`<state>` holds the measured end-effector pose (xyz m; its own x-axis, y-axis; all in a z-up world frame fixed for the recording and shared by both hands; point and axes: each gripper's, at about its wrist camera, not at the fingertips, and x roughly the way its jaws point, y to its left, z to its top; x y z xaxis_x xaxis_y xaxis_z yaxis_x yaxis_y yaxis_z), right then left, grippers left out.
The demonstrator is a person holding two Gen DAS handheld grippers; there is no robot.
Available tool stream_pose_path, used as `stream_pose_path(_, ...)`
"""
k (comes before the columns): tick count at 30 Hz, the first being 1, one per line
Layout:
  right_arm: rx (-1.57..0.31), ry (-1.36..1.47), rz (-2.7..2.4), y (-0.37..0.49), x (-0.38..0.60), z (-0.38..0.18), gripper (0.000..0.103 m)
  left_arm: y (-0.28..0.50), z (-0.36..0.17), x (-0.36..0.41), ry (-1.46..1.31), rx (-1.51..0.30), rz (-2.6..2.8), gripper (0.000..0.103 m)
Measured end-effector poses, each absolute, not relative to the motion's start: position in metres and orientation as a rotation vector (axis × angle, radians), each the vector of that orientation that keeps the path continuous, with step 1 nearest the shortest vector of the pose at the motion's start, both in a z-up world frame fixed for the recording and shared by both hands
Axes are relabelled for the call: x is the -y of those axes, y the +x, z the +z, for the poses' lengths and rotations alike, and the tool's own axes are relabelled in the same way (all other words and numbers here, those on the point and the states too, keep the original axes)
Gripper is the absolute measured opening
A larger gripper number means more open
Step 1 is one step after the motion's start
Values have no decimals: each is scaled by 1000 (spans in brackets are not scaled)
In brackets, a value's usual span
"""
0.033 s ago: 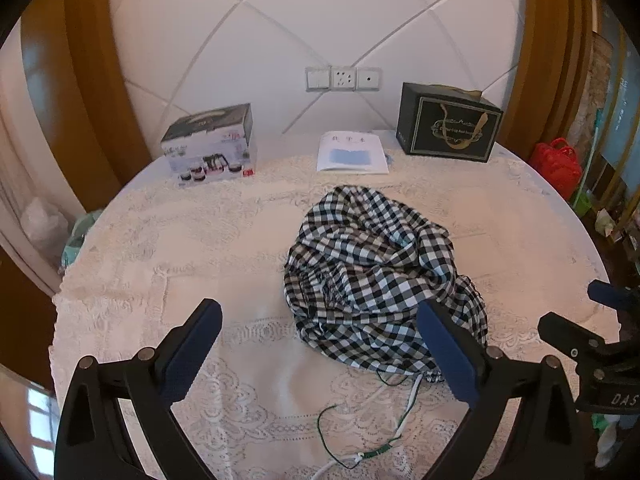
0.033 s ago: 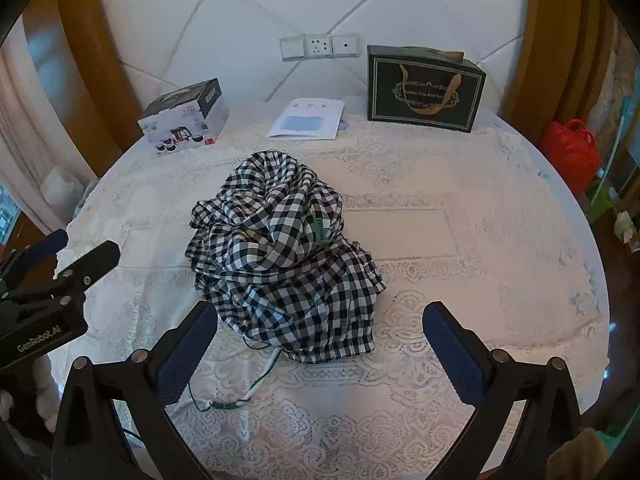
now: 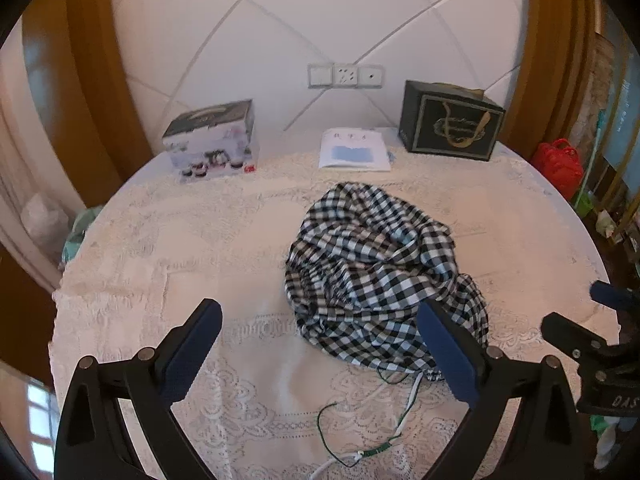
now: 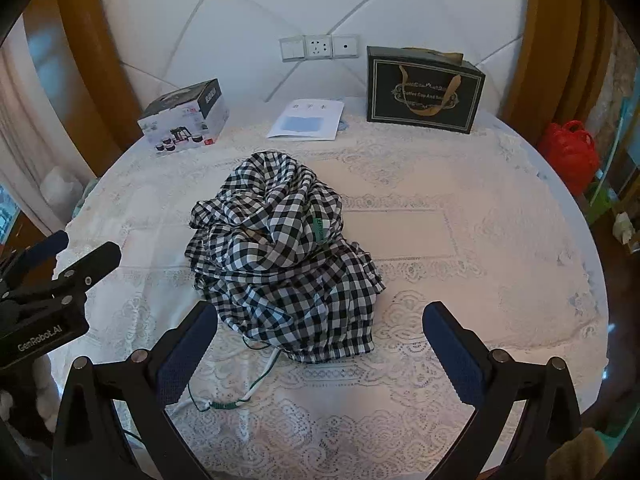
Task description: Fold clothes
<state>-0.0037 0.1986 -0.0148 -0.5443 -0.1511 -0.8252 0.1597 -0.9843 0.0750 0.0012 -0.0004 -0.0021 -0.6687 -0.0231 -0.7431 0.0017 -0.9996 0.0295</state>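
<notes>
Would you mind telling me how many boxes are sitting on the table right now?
2. The white printed box is at the far left edge; the dark box with a ribbon handle stands at the far right, near the wall. None seem hidden.

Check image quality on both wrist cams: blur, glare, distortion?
Left wrist: strong fisheye bending with black corners; checked garment slightly soft, window glare lower left. Right wrist: same bending, garment sharper, lace tablecloth evenly lit, no harsh shadows.

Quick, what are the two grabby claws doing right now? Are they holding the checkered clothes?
Left gripper: open, holding nothing.
Right gripper: open, holding nothing.
The checkered garment lies crumpled and ungrasped.
</notes>
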Motion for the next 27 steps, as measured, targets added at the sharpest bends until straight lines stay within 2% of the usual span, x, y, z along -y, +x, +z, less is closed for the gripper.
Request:
stream_pose_path(11,-10,1392,-2650,3,-203,-18,103,0,-9,5,1398,-42,-2822,98)
stream_pose_path(27,-9,1414,-2677,4,-207,-25,103,0,-14,1,1423,-15,-2814,98)
